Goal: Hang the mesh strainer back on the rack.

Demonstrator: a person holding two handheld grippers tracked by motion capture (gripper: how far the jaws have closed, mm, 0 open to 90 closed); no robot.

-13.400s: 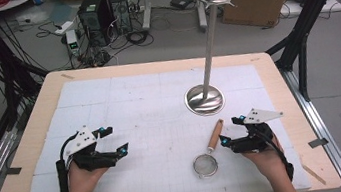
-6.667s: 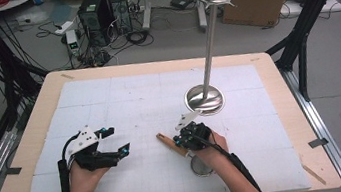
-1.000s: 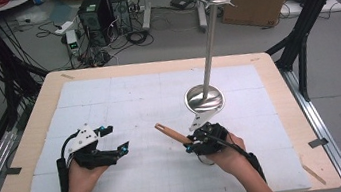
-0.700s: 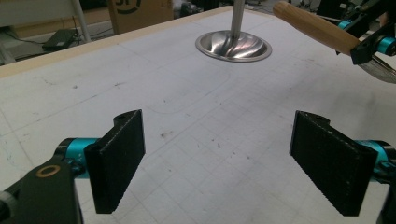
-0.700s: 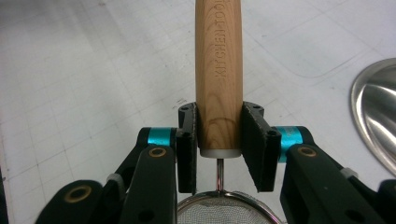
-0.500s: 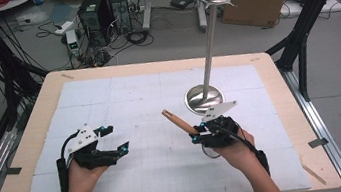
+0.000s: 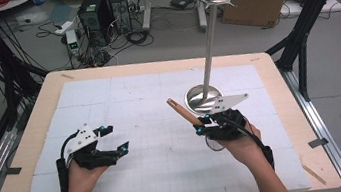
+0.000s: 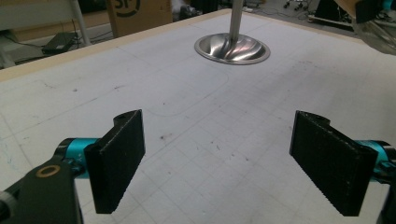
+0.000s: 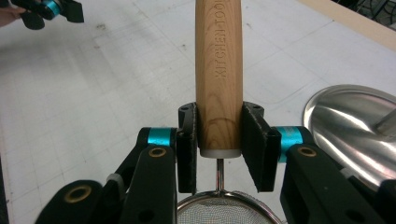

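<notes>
The right gripper (image 7: 202, 128) is clamped on the wooden handle (image 9: 218, 79) of a small mesh strainer (image 9: 227, 210), both black pads pressed flat against the sides of the handle near its lower end. In the right gripper view the handle, stamped KITCHEN TOOL, runs straight up from between the jaws, while the wire-mesh bowl sits below them, at the bottom edge. From the high view the handle (image 7: 183, 111) angles up and to the left, off the white mat (image 7: 148, 94), just beside the round steel base (image 7: 203, 95) of the tall utensil stand (image 7: 211, 34). Over on the other side, the left gripper (image 7: 114, 141) rests low near the mat, jaws spread wide with nothing between them.
</notes>
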